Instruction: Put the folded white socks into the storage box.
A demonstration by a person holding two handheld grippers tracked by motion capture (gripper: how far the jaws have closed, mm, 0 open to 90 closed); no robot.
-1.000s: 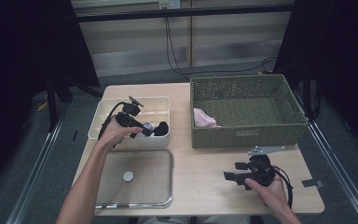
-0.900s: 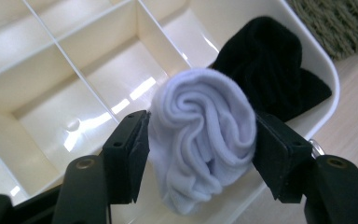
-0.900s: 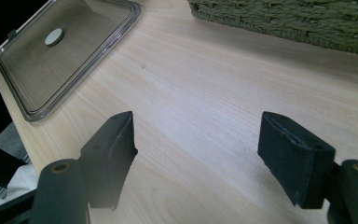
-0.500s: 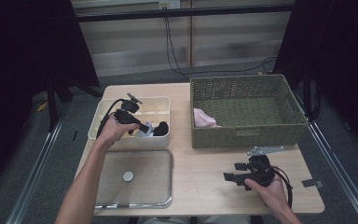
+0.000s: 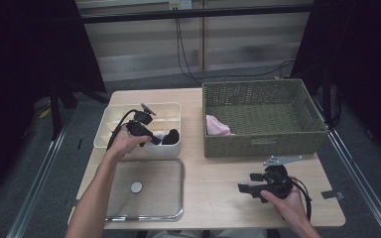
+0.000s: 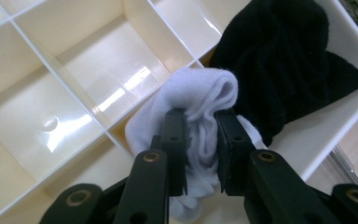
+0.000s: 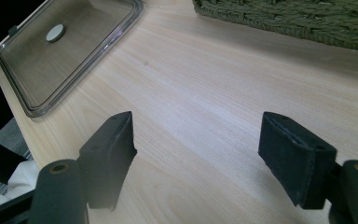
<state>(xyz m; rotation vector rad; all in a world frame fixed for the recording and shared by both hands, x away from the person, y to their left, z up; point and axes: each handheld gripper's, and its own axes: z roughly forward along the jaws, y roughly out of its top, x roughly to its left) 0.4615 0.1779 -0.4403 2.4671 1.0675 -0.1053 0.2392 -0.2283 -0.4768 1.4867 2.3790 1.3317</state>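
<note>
My left gripper [image 6: 200, 116] reaches into the cream divided box [image 5: 129, 111] at the table's left. Its jaws have just been closing and now pinch a rolled white sock [image 6: 205, 91] lying in a near compartment. A black sock [image 6: 284, 60] lies right behind the white one, against the box's corner wall. In the high view the left gripper [image 5: 154, 140] points right, toward the black sock [image 5: 171, 136]. My right gripper [image 5: 245, 188] rests low over the bare wood at the front right. In its own view the right gripper [image 7: 198, 123] stands open with nothing between the pads.
A green woven basket [image 5: 258, 144] stands at the back right with a pink cloth [image 5: 217, 125] in its left end. A clear lid [image 5: 149, 203] with a round knob lies flat in front of the box. Bare wood lies between lid and right hand.
The left gripper has dipped slightly into the box and its jaws have closed on the white sock. The right hand has kept still.
</note>
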